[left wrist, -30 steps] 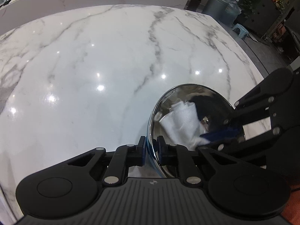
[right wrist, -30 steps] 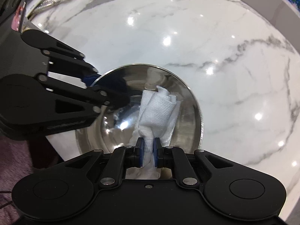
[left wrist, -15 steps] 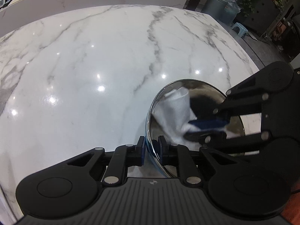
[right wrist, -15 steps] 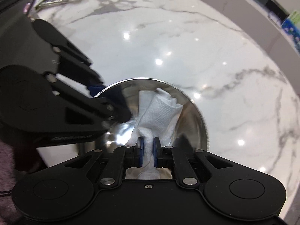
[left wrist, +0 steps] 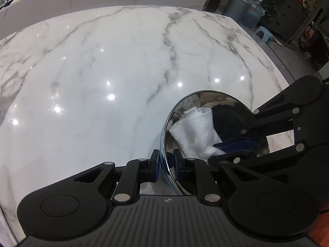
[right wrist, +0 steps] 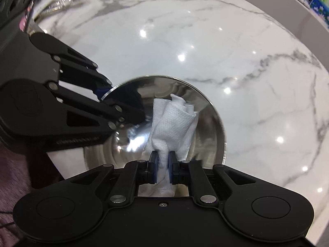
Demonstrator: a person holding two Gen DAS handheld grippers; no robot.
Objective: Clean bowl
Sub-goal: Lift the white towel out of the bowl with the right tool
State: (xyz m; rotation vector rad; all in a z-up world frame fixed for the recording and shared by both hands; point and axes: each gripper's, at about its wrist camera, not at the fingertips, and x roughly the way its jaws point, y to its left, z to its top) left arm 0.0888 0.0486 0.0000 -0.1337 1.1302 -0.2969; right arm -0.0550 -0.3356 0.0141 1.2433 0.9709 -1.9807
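Left wrist view | left gripper [left wrist: 166,164] is clamping the steel bowl's [left wrist: 224,107] rim | right gripper [right wrist: 162,165] is pinching a white paper towel [right wrist: 174,119] inside it | marble countertop [left wrist: 102,82] is lying beneath

The bowl [right wrist: 216,127] sits on the table [right wrist: 236,51], the paper towel [right wrist: 172,119] inside it.

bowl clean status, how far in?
Done: left hand-held gripper is clamped on the steel bowl's rim, and right hand-held gripper is clamped on the white paper towel. In hand: towel pressed inside the bowl, mid-wipe. Left: the rest of the interior, judging by glare only, then release.
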